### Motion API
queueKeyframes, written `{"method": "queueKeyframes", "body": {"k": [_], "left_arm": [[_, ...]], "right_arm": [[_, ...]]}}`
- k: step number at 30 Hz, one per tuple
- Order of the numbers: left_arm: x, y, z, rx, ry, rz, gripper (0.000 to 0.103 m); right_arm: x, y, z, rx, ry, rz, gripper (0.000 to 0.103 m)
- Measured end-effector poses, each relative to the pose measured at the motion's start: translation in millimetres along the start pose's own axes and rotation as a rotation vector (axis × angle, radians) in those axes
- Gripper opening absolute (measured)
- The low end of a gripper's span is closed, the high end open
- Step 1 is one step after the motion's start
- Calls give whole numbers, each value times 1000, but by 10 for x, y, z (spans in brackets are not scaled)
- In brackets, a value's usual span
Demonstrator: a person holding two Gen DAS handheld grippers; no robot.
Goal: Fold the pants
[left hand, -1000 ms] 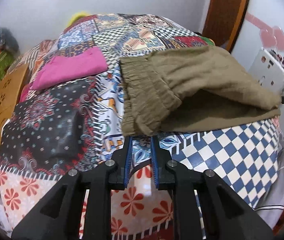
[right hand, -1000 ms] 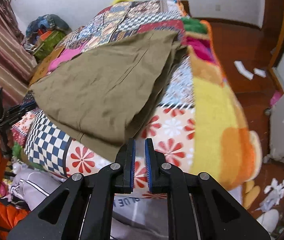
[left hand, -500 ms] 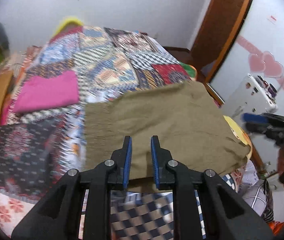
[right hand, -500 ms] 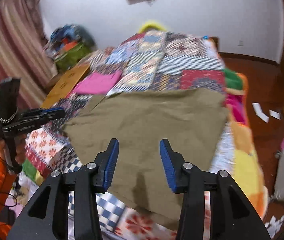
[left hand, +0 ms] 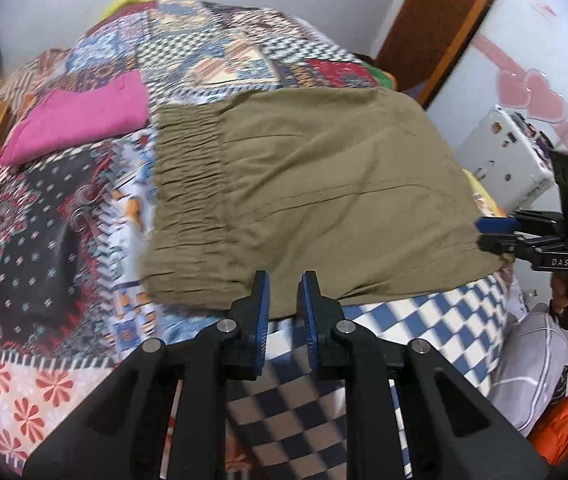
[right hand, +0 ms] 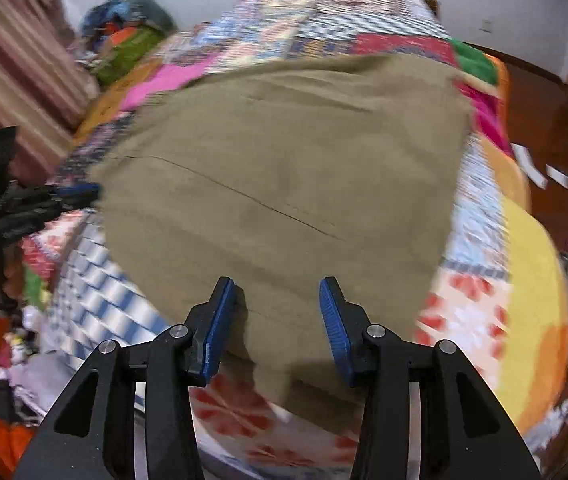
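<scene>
The olive pants (left hand: 323, 184) lie folded flat on the patchwork quilt (left hand: 64, 208), with the gathered waistband (left hand: 188, 184) at the left in the left wrist view. My left gripper (left hand: 284, 296) hovers over their near edge, its pads a narrow slit apart with nothing pinched between them. In the right wrist view the pants (right hand: 284, 168) fill the middle. My right gripper (right hand: 278, 304) stands open over their near hem, its pads clear of the cloth. Each gripper shows in the other's view: the right gripper (left hand: 487, 233) at the pants' right edge, the left gripper (right hand: 88, 196) at their left edge.
A folded pink cloth (left hand: 80, 120) lies on the quilt left of the pants. A white box (left hand: 503, 156) and a wooden door frame (left hand: 435, 28) stand to the right. A grey pillow (left hand: 531, 364) and an orange sleeve (left hand: 563, 428) are below the bed's edge. Striped curtains (right hand: 12, 60) hang at the left.
The lifted fold of the pants has come down and now lies flat. My right gripper has opened and let go of the cloth. Both grippers have swung over the pants' near edge.
</scene>
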State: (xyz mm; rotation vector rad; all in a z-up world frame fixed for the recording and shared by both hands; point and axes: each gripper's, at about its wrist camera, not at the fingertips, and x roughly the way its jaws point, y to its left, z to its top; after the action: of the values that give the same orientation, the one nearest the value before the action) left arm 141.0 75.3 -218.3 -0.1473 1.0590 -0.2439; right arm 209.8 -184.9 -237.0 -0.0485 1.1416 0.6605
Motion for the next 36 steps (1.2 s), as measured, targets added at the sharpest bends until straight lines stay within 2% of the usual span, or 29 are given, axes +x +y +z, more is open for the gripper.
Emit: {"method": "queueKeyframes", "body": {"k": [3,4,5,6,7,10,16,19,25,30,36], "left_arm": [[-96,123,10,-49,-3,-55,17],[-150,149,19,-56,-13,-26,21],[-205,168,19,-51,-27,24,28],[-271,201,21,-44,-50,105,49],[-317,247,23,-46,-69,143,61],[-355,452,55,-94,-65,181,62],[-233,669,182,-182,-48,146,62],[-227,607,187,-178,-53,102,62],[-182,406,203,-127,-44,80,66],[-135,377,443,-119,-61,91,67],[11,445,920,-134,-88,113,67]], "right_arm": [[-65,-142,-54,51,-4,12,41],[-81,-171,-74,62,-9,15,43],[-79,-179,-54,64,-10,10,44],[-67,-181,-41,58,-10,4,44],[-53,-169,-43,49,-10,-3,44],[-40,-148,-8,18,-6,-26,46],[-56,-251,48,-22,-1,-91,50],[-30,-351,107,-35,3,-137,50],[44,-534,255,-38,10,-226,50],[-75,-569,396,-16,9,-211,50],[-416,-774,742,48,-115,-168,52]]}}
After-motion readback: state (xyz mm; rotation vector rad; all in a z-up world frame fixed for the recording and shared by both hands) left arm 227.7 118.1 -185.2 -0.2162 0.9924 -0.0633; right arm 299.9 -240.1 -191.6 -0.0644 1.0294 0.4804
